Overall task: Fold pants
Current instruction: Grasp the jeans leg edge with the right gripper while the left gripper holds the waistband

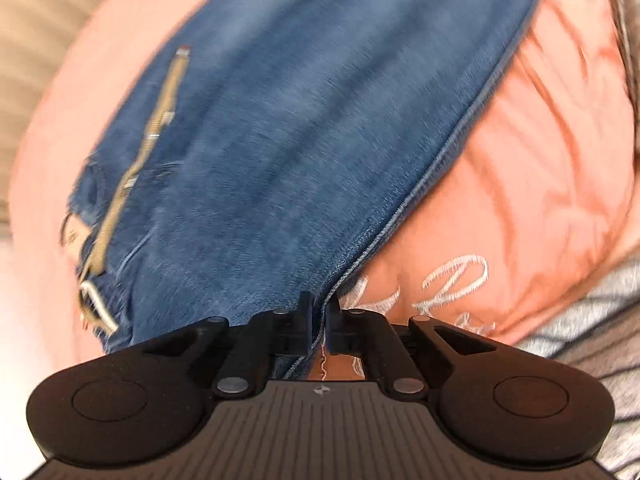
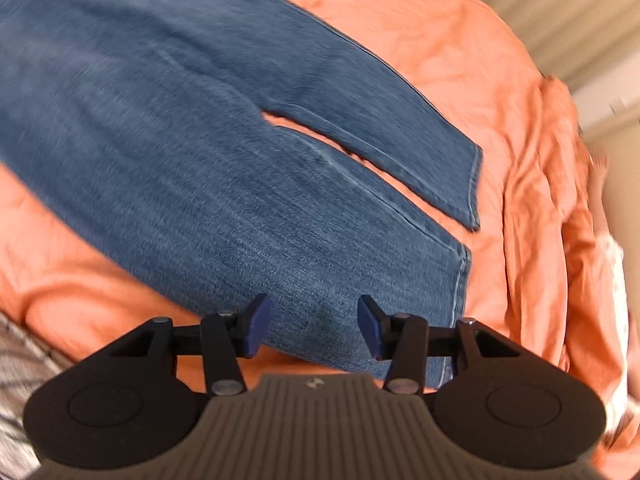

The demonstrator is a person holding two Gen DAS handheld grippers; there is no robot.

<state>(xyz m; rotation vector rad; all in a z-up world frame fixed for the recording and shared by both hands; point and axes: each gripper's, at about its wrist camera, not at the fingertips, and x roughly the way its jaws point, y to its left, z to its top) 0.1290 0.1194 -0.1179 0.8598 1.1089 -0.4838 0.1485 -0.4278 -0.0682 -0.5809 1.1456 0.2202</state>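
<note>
The jeans [image 2: 224, 152] lay spread flat on an orange blanket [image 2: 500, 92]. The left gripper [image 1: 319, 314] had its jaws pinched together on the jeans' side seam near the belt [image 1: 136, 168]. The right gripper [image 2: 314, 326] held its jaws half apart over one leg's edge, near the hem.

We look steeply down from each wrist, close above the jeans [image 1: 304, 128] spread on an orange cover [image 1: 532, 168]. Our left view sits over the waist end by the belt [image 1: 160, 120], its fingers low in the picture. Our right view sits over the leg ends [image 2: 452, 184], facing along the legs. Both views share the jeans' middle stretch and the cover.
</note>
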